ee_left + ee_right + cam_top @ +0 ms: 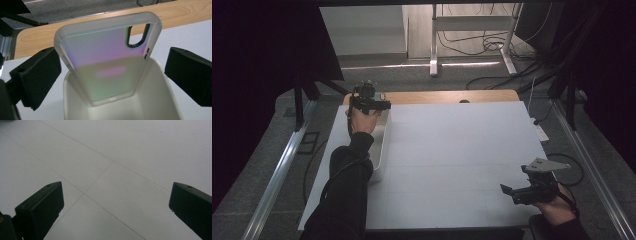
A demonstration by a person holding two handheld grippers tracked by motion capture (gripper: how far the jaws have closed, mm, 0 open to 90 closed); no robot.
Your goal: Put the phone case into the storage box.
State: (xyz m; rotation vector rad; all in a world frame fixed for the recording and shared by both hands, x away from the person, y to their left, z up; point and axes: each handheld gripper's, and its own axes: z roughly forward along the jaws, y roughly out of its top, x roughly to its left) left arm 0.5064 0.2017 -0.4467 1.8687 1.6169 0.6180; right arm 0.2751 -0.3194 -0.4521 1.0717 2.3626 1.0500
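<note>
The left tongs are wide open over the bin. The case stands between the jaws, but the pads do not press on it; its lower end is already inside the bin, so I judge it is being dropped there. The left gripper view gives this detail; in the high view, the hand hides the case, and the bin sits at the far left of the bench. The right tongs are also open and empty, waiting near the right corner.

Black tongs, grey three-cornered plate, black sleeve.
</note>
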